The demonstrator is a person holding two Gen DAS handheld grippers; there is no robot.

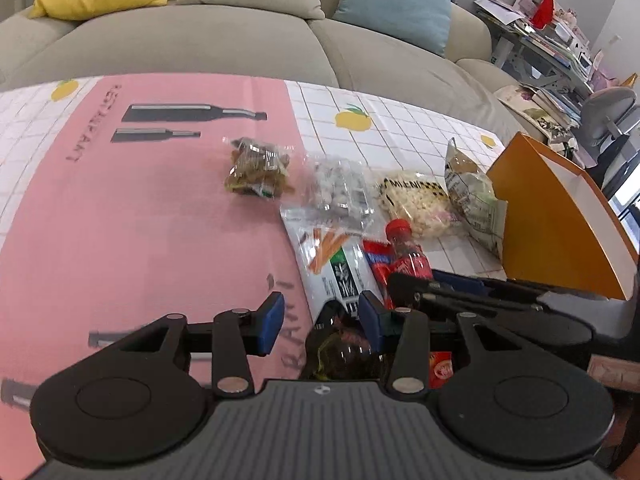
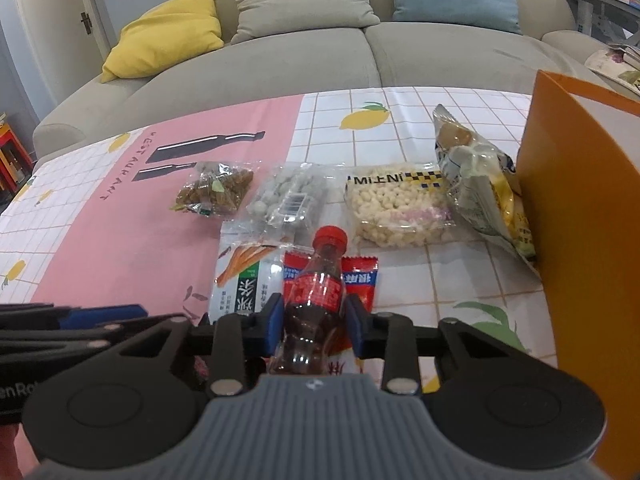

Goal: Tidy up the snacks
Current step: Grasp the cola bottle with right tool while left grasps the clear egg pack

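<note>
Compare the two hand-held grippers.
The right hand-held gripper has a cola bottle between its blue pads; the left hand-held gripper holds nothing. The right's jaws stand narrower than the left's, which hang open over the snack packets. Both point down at the table.

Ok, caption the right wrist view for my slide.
Right gripper closing around a small cola bottle amid snack packets on a patterned tablecloth.

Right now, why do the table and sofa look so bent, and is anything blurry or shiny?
Both wrist views are fisheye, so the tablecloth edge and sofa curve. Left wrist view: the printed cloth near the left gripper is smeared. Right wrist view: sharper, with glare on the cola bottle and clear snack bags.
</note>
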